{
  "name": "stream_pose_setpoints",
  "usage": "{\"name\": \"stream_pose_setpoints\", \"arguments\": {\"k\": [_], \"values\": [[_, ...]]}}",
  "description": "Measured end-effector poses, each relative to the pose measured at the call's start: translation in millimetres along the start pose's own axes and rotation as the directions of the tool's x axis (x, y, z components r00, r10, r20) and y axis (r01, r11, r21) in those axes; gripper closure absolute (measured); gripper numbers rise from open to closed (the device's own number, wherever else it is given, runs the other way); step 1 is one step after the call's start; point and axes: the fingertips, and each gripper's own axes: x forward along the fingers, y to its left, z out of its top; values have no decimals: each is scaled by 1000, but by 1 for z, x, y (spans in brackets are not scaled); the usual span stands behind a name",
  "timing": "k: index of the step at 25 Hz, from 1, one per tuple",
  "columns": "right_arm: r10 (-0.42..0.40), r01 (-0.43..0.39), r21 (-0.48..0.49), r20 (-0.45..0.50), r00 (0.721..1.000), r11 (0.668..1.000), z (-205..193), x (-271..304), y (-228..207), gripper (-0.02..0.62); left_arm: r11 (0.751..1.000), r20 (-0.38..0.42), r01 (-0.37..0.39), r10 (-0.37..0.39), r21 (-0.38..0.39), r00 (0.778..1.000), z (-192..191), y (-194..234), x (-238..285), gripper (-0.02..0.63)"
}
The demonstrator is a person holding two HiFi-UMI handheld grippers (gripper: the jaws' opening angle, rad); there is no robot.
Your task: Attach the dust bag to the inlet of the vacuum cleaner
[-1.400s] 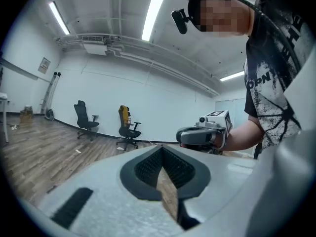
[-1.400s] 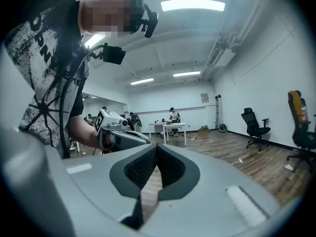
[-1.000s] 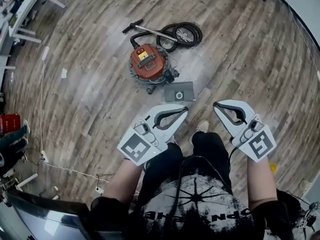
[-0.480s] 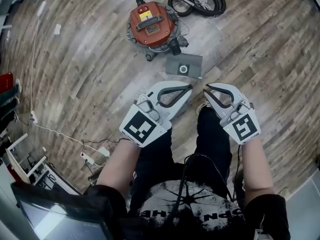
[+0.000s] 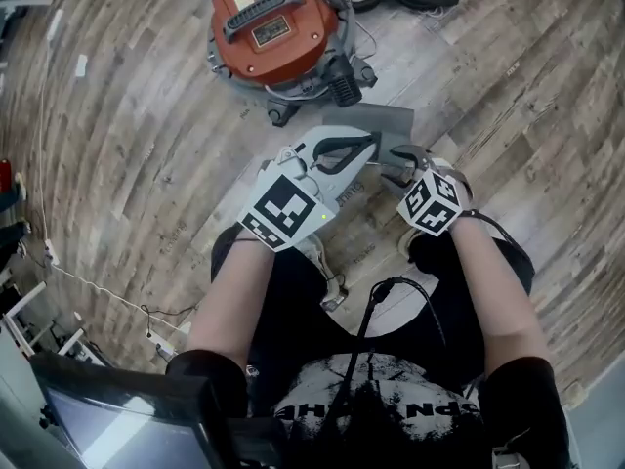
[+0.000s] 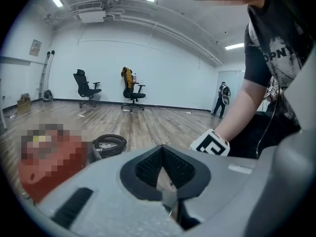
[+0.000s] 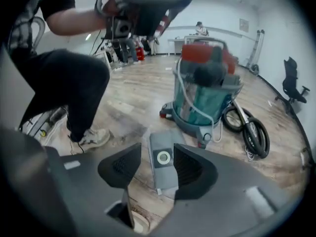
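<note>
Dust bag (image 7: pixel 163 177) lying flat on the wooden floor (image 5: pixel 146 164), just in front of the vacuum cleaner (image 5: pixel 266 27) and not yet fitted to it. The right gripper (image 7: pixel 157 157) points steeply down at the bag. Its jaws have just been opening and stand wide apart, and the bag shows through the gap between them, still on the floor and not touched by either pad. The left gripper (image 6: pixel 162 154) has its jaws closed together on nothing and hangs beside the right one.

The bag is a thin grey sack, probably light, soft and easily creased or torn. The stiff part is the flat plate round its white ring (image 7: pixel 163 157). That plate's edge is the sound place to grip, since it has to seat on the inlet. A jaw must first get under the plate, because the bag lies flush on the boards.

The bag looks flat and therefore empty. The vacuum cleaner's red lid is on, so its contents are hidden. A dark fitting on the drum (image 7: pixel 210 73) may be the inlet, though the view is too distorted to be sure. The hose (image 7: pixel 252 127) lies coiled behind.
</note>
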Motion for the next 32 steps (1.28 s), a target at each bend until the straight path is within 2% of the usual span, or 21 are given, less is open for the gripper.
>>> {"name": "stream_pose_setpoints", "arguments": {"k": [3, 6, 11, 14, 23, 27, 28, 32], "values": [[22, -27, -46, -121, 992, 999, -55, 86, 8, 377, 1000, -21, 6, -5, 23, 1000, -54, 14, 19, 607], [19, -32, -59, -212, 977, 998, -101, 144, 9, 377, 998, -58, 22, -19, 54, 998, -97, 21, 37, 606], [3, -28, -81, -287, 958, 996, -135, 196, 10, 377, 997, -102, 50, -43, 62, 994, -140, 32, 48, 606], [3, -39, -106, -321, 947, 994, -148, 213, 12, 377, 995, -129, 64, -55, 71, 990, -152, 36, 49, 606], [-15, -32, -121, -370, 929, 992, -169, 240, 8, 378, 998, -168, 43, -37, 35, 985, -183, 55, 41, 606], [-27, -19, -119, -368, 929, 993, -172, 243, 4, 382, 998, -189, 60, -54, 27, 981, -195, 54, 36, 606], [-28, -17, -118, -366, 930, 993, -171, 243, 5, 398, 997, -192, 67, -61, 26, 980, -196, 52, 34, 606], [-57, -1, -157, -366, 929, 988, -173, 237, 7, 530, 995, -211, 94, -84, 38, 974, -204, 43, 31, 606]]}}
